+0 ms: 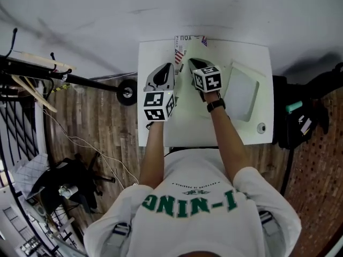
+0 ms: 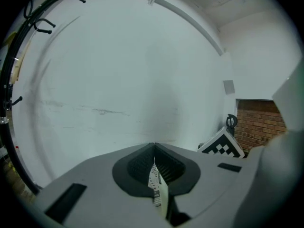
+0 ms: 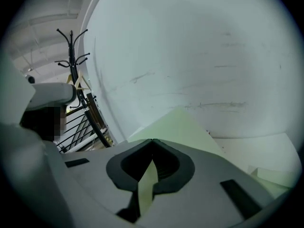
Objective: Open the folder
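On the white counter, near its far edge, lies the pale green folder. The right gripper is shut tight on its green cover. The left gripper pinches a printed sheet. Best to lift the cover slowly and hold the sheet apart. Both grippers hide the folder's fold.

Folder lies mid-table — tray to its right.

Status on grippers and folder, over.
Left gripper shut on printed sheet. Right gripper shut on green folder cover. White tray beside, not in the way.
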`<control>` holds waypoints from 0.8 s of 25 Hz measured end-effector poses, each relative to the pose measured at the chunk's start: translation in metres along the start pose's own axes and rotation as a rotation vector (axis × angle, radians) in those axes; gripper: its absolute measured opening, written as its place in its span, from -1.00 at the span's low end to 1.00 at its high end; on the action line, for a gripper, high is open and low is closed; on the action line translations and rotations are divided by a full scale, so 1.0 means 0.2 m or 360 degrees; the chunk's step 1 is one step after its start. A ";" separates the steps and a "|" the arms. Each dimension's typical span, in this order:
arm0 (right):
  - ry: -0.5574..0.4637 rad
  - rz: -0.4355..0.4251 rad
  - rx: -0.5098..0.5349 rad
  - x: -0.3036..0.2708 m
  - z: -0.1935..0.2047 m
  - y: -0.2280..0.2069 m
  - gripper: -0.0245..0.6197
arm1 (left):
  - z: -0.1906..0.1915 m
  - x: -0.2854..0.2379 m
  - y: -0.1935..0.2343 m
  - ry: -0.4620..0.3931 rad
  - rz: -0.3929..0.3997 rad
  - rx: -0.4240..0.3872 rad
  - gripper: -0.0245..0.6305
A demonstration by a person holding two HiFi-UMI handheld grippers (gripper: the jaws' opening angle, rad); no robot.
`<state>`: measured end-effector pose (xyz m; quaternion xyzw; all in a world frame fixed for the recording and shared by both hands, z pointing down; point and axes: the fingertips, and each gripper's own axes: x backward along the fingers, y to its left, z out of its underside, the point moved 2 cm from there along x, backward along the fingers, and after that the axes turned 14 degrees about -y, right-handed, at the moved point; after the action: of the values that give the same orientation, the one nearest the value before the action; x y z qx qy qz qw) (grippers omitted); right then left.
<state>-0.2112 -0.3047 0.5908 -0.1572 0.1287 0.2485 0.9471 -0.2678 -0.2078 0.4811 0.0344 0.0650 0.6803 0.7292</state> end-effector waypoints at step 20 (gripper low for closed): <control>-0.0558 0.0700 0.0045 1.30 -0.38 -0.52 -0.87 | -0.12 -0.15 -0.91 -0.0074 0.0580 -0.0123 -0.88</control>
<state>0.0489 -0.3064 0.4616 -0.0667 -0.0028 0.4696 0.8804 -0.0929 -0.2522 0.4340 0.0332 0.0145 0.8021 0.5961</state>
